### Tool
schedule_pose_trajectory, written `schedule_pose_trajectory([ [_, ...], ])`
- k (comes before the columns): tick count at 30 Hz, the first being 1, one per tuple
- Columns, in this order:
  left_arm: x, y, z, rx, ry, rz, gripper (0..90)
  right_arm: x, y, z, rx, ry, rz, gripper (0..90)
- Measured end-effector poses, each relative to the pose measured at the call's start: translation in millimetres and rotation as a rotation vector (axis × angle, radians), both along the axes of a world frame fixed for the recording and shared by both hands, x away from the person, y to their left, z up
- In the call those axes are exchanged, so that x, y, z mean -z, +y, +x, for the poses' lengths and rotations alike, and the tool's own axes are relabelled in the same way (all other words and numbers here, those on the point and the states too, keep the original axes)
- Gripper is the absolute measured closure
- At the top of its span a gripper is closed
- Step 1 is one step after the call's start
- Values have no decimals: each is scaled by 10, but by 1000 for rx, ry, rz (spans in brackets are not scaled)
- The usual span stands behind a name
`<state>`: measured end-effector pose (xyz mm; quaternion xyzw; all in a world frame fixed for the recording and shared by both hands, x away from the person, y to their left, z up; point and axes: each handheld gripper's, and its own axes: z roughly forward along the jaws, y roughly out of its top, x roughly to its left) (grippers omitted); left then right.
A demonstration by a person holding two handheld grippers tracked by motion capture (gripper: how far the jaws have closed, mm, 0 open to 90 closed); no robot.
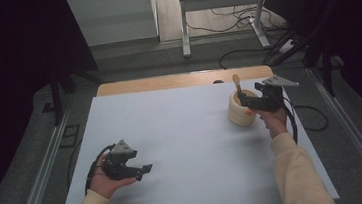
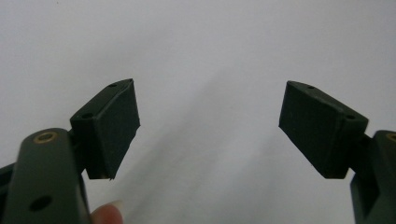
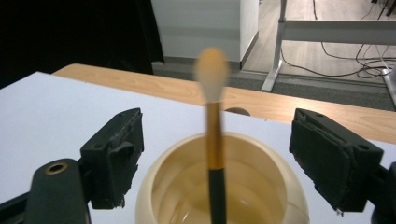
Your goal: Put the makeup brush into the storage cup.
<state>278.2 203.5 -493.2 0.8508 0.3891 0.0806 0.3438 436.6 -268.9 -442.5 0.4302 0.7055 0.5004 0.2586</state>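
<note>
Cream pot (image 3: 219,186) | brush (image 3: 212,135) perhaps upright | right hand-held gripper (image 3: 215,154) wide

Glossy cream pot (image 3: 224,186), perhaps ceramic; brush (image 3: 214,140) with soft bristles, brassy metal ferrule, black handle; matt white table (image 1: 182,132).

We see the white table (image 1: 182,132) evenly lit from above, while the room's sides fall into near-black. Shadows under the hands are soft and faint. In the right gripper view the brush (image 3: 212,116) tip is blurred. In the left gripper view the near black jaws are soft and slightly hazy.
</note>
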Motion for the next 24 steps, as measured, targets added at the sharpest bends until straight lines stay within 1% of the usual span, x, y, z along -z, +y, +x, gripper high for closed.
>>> schedule_pose_trajectory([
  [5,-2,-12,-2,-3,0,-4,209,-34,-20,-50,-22,8,-10,177],
  [7,-7,-18,-6,-3,0,-4,208,-69,-41,-91,-41,17,-19,173],
  [11,-11,-17,-8,-2,-1,-3,208,-92,-48,-144,-64,33,-34,167],
  [14,-12,-17,-9,-4,-1,-4,208,-92,-48,-179,-77,35,-36,167],
  [15,-11,-16,-12,-4,-1,-5,208,-82,-47,-211,-92,44,-44,162],
  [19,-10,-16,-17,-8,-1,-5,208,-60,-53,-275,-117,61,-57,156],
  [21,-8,-18,-19,-9,-1,-4,208,-57,-55,-318,-133,55,-56,160],
  [24,-5,-24,-22,-7,-2,-5,208,-56,-53,-378,-153,59,-61,158],
])
